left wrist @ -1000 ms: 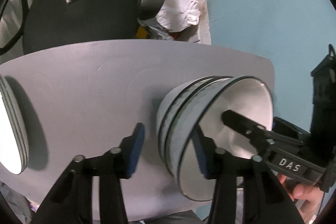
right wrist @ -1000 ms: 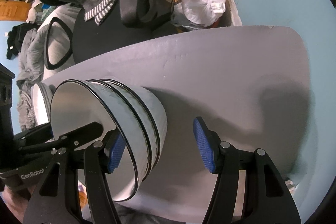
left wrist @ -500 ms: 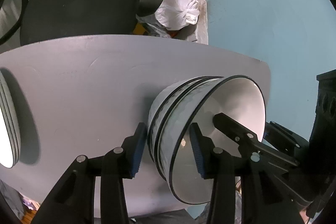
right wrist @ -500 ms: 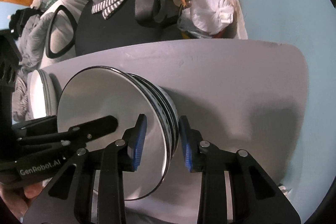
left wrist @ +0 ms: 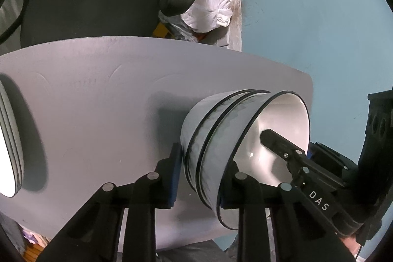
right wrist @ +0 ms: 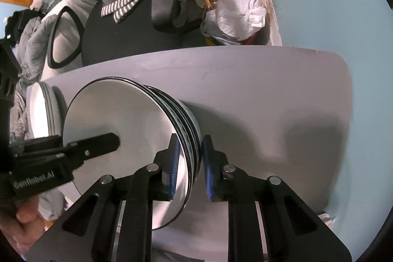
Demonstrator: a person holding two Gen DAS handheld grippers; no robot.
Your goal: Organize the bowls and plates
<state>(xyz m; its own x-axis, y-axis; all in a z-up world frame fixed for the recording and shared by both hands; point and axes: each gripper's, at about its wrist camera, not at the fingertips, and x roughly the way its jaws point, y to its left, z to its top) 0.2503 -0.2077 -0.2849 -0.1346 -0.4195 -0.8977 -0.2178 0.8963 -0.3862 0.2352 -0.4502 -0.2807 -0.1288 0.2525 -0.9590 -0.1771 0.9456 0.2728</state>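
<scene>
Three nested white bowls with black rims (left wrist: pixel 211 136) (right wrist: pixel 127 119) stand on the grey table (left wrist: pixel 98 90) (right wrist: pixel 270 95). My left gripper (left wrist: pixel 201 178) straddles the stack's left wall, one pad on the outside, the other inside the top bowl, jaws closing on it. My right gripper (right wrist: pixel 190 168) straddles the opposite wall the same way, its jaws closing with the rims between the blue pads. Each gripper shows in the other's view: the right one's finger (left wrist: pixel 277 141) inside the bowl, the left one's finger (right wrist: pixel 95 145) likewise. A stack of white plates (left wrist: pixel 9 139) (right wrist: pixel 41 112) sits further left.
A black office chair (left wrist: pixel 98 4) (right wrist: pixel 127 41) with a striped cloth stands behind the table. A tied white bag (left wrist: pixel 208 11) (right wrist: pixel 238 14) and clutter lie beside it. Pale blue floor surrounds the table. A person's hand (right wrist: pixel 24 220) holds the left gripper.
Both pairs of jaws have narrowed from wide apart to tight around the bowl stack's walls. The hands have stayed almost in place.
</scene>
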